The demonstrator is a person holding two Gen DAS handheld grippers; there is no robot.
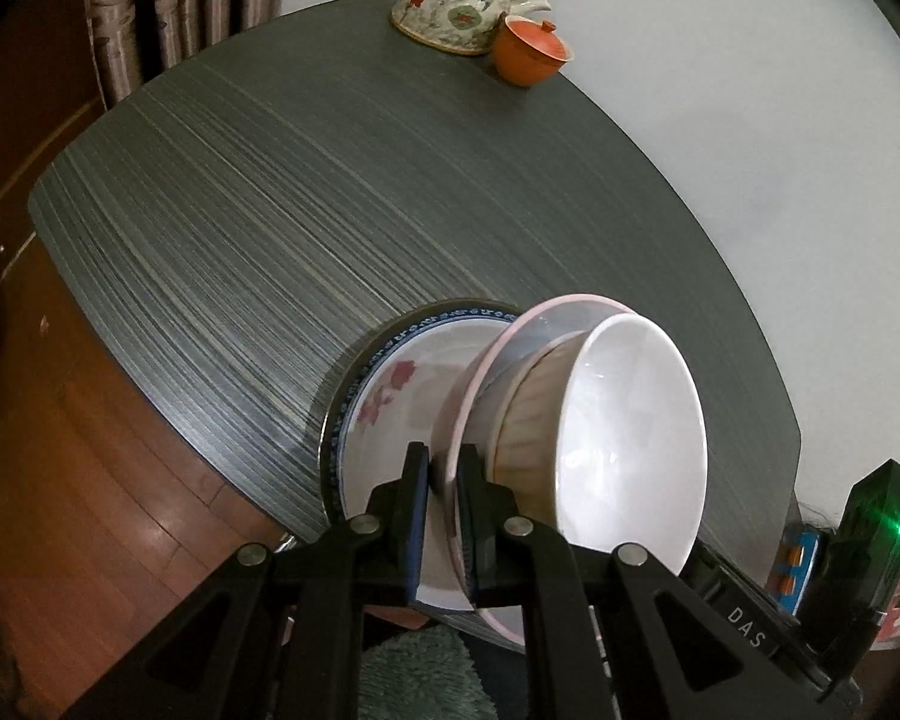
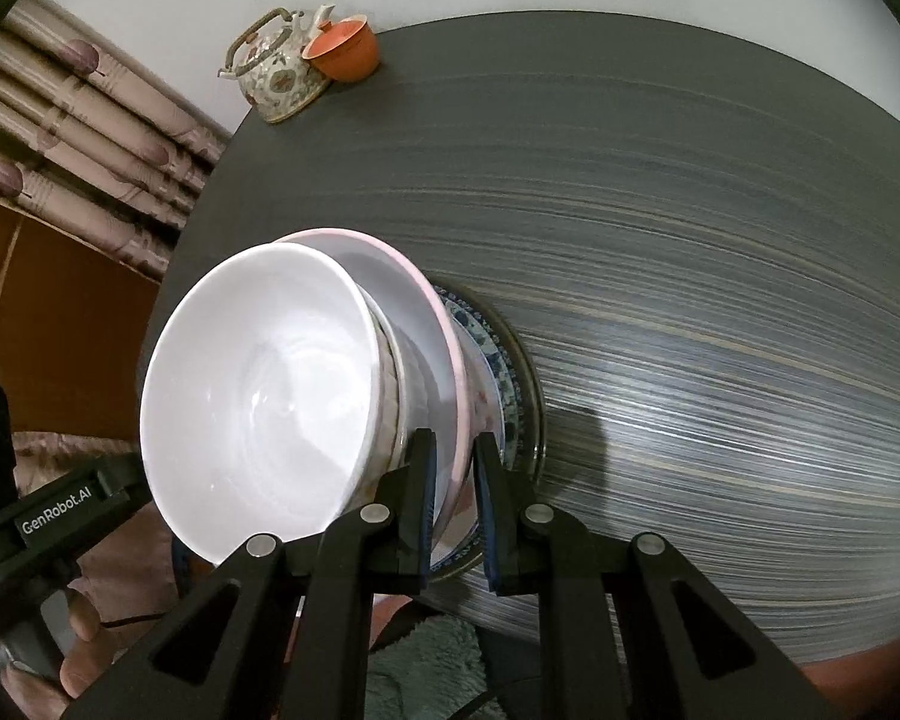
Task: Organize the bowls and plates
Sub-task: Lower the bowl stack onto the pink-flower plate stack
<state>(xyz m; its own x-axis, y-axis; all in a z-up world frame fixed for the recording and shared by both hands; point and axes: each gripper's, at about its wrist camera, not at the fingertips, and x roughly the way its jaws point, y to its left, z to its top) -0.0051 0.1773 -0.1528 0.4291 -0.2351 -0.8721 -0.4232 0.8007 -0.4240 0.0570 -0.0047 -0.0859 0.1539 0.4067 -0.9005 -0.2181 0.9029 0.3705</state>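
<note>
A white bowl sits nested in a brown-sided bowl on a pink-rimmed plate. Below them is a floral plate with a blue border, at the near edge of the grey table. My left gripper is shut on the pink plate's rim. In the right wrist view my right gripper is shut on the same pink plate at another part of its rim, with the white bowl to its left and the floral plate behind. The pink plate looks a little above the floral plate.
A floral teapot and an orange cup stand at the table's far edge by the white wall; both show in the right wrist view, teapot and cup. Curtains hang at the left. Wooden floor lies below the table.
</note>
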